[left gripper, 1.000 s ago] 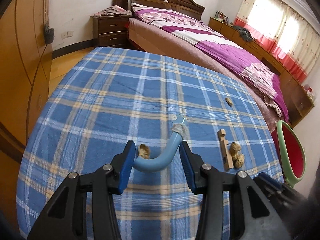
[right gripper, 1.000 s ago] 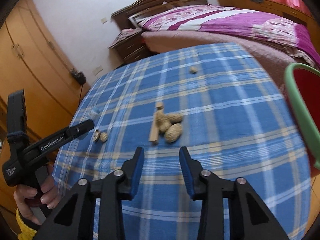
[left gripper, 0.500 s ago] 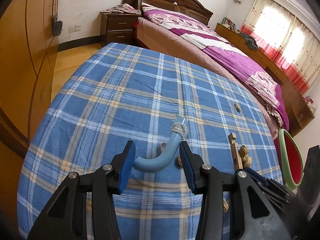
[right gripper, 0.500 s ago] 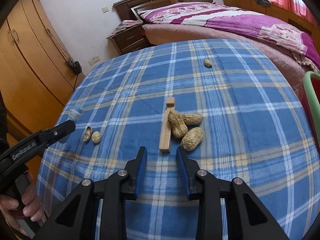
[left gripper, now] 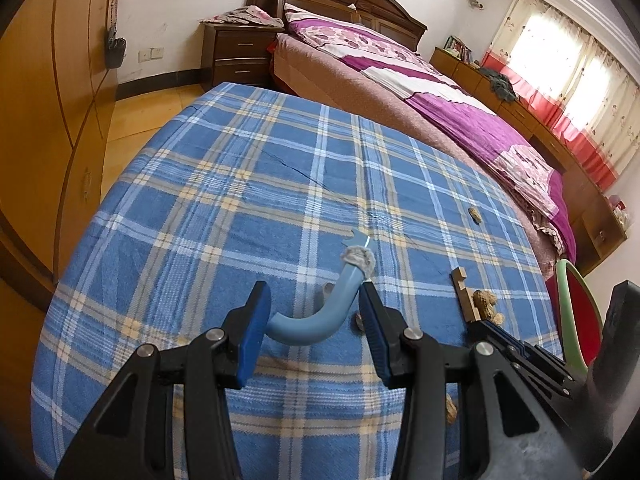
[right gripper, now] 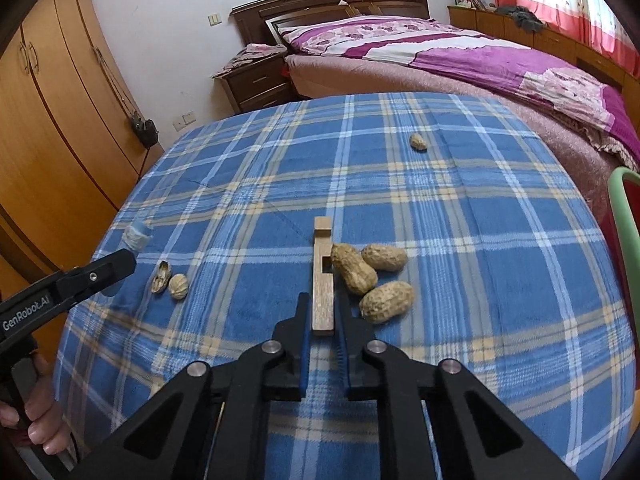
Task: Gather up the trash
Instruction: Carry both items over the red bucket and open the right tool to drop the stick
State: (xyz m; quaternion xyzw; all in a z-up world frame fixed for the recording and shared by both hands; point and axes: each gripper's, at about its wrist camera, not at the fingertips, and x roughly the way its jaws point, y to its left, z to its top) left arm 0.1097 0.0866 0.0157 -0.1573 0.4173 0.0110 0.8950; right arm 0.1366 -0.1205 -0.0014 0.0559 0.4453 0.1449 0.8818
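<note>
Plaid cloth (right gripper: 460,216), blue with pale stripes and a soft nap, covers the table. Angled downward, the right gripper (right gripper: 323,320) has just been closing and now pinches the near end of a flat, notched wooden stick (right gripper: 322,276) lying beside three rough peanuts (right gripper: 354,268). The left gripper (left gripper: 314,320) clamps a smooth, curved blue tube (left gripper: 320,314) with a frayed grey wad at its tip.
</note>
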